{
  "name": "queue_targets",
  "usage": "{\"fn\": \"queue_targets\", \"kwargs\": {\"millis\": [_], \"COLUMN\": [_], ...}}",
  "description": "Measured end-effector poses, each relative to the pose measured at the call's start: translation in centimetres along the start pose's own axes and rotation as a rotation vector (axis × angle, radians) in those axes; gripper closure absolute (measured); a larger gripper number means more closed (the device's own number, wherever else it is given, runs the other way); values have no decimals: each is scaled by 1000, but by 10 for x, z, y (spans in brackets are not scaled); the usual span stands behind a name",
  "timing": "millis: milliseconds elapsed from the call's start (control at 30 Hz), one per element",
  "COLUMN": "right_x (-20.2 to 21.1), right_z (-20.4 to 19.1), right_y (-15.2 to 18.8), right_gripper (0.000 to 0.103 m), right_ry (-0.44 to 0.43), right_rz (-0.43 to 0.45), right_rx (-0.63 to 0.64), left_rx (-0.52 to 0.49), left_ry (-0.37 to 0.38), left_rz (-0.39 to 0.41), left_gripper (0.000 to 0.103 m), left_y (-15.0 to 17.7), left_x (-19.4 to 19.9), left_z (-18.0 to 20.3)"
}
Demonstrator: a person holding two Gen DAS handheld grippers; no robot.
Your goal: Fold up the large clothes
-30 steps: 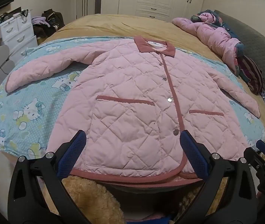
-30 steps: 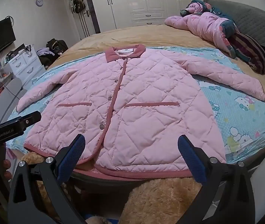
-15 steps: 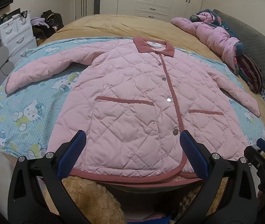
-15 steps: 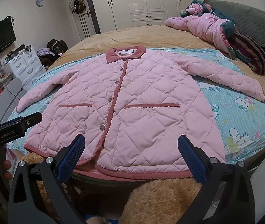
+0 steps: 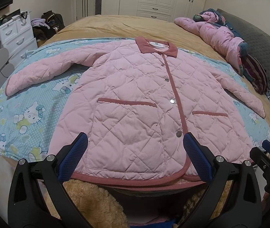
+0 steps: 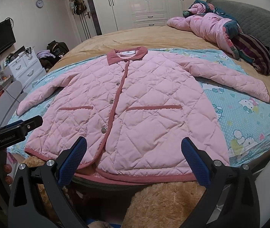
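**Bedroom, jacket spread flat, no fold begun**

Bedroom scene: white wardrobes far back, a wide bed (image 5: 116, 24) in front. Both sets of jaws stand wide apart and empty. The left gripper (image 5: 135, 152) hovers over the near hem, the right gripper (image 6: 133, 152) likewise, just right of the button line. Between and beyond them lies the pink quilted jacket (image 5: 135, 95), buttoned, face up on a blue cartoon sheet (image 5: 30, 104), with both sleeves spread out to the sides. A heap of other clothes (image 6: 220, 26) sits far right. Folding looks not yet started; the next move likely calls for clamping a sleeve or side edge and carrying it across the body.
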State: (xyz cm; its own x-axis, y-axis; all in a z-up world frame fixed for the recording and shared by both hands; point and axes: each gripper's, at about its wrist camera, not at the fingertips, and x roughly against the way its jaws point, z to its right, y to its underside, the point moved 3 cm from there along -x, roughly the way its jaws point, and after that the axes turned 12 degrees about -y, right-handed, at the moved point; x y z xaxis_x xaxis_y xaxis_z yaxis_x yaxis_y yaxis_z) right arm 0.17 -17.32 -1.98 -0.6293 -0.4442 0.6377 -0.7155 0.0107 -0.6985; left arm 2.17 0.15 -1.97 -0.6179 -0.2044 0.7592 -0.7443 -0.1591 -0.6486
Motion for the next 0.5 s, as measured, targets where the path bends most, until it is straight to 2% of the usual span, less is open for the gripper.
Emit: {"fn": "queue_targets", "kwargs": {"millis": [500], "right_x": [-2], "right_z": [-1], "right_y": [0], "right_gripper": [4], "right_ry": [2], "right_rz": [-2], "right_rx": [2], "left_rx": [-5], "left_ry": [-2], "left_rz": [2], "left_gripper": [9], "left_y": [0], "left_x": [1], "left_z": [1]}}
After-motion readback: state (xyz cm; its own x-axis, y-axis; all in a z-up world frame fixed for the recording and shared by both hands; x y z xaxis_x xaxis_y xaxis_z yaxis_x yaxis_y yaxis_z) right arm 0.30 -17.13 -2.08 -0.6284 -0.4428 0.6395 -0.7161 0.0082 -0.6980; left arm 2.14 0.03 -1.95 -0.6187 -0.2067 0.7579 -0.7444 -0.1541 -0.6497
